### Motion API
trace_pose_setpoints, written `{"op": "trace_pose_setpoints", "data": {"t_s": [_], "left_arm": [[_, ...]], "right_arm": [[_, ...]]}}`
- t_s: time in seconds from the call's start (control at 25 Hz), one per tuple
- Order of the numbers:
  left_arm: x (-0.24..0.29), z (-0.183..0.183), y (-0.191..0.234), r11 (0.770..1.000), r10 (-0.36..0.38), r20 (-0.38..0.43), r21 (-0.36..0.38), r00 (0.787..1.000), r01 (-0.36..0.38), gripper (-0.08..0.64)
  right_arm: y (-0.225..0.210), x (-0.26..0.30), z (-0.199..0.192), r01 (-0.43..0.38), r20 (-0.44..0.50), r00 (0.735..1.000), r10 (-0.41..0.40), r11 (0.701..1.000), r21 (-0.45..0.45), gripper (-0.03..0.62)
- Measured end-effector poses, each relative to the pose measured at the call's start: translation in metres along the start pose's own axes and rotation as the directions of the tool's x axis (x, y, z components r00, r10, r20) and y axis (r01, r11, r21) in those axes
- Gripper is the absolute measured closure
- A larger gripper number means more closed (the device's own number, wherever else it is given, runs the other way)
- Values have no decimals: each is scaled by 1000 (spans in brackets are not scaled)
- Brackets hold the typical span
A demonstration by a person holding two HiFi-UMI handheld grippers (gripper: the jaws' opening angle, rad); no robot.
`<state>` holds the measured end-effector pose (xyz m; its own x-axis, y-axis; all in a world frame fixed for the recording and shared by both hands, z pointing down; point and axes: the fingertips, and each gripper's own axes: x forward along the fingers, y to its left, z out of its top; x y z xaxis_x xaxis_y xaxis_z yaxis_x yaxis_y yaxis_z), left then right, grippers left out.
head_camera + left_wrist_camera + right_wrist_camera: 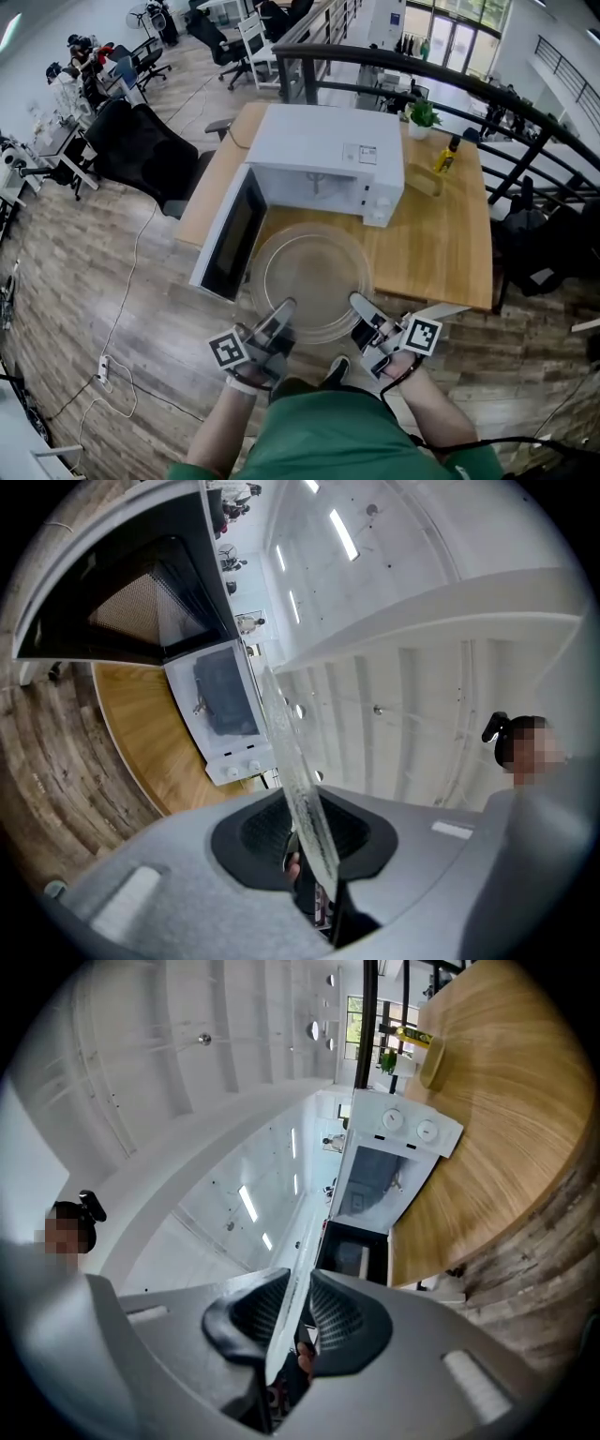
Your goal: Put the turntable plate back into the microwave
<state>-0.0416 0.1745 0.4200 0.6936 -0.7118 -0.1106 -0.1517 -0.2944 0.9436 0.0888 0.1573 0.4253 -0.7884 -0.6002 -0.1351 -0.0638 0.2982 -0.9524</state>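
Note:
A clear glass turntable plate [311, 279] hangs level in front of the white microwave [323, 159], whose door [228, 234] stands open to the left. My left gripper [279, 314] is shut on the plate's near left rim. My right gripper [361, 307] is shut on its near right rim. In the left gripper view the plate [292, 761] runs edge-on between the dark pads. In the right gripper view the plate's rim [291, 1312] sits between the ribbed pads, with the microwave [389, 1162] ahead.
The microwave stands on a wooden table [441, 244]. A yellow bottle [446, 156], a potted plant [422, 117] and a round wooden thing [424, 179] sit to its right. A black railing [450, 94] runs behind. An office chair [141, 150] stands left of the table.

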Motion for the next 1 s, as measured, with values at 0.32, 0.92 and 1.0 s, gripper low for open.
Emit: {"op": "trace_pose_setpoints", "data": {"t_s": [0.32, 0.92, 1.0], "left_arm": [[25, 10, 26, 998, 66, -6, 2, 998, -66, 489], [83, 66, 94, 997, 68, -39, -25, 997, -69, 489], [92, 76, 104, 998, 62, -53, -14, 997, -63, 489]], "right_arm": [[-34, 13, 22, 25, -20, 1000, -24, 999, 34, 521], [-93, 69, 74, 63, 26, 998, -63, 998, 15, 518], [-100, 78, 83, 68, 40, 997, -68, 998, 7, 518]]}}
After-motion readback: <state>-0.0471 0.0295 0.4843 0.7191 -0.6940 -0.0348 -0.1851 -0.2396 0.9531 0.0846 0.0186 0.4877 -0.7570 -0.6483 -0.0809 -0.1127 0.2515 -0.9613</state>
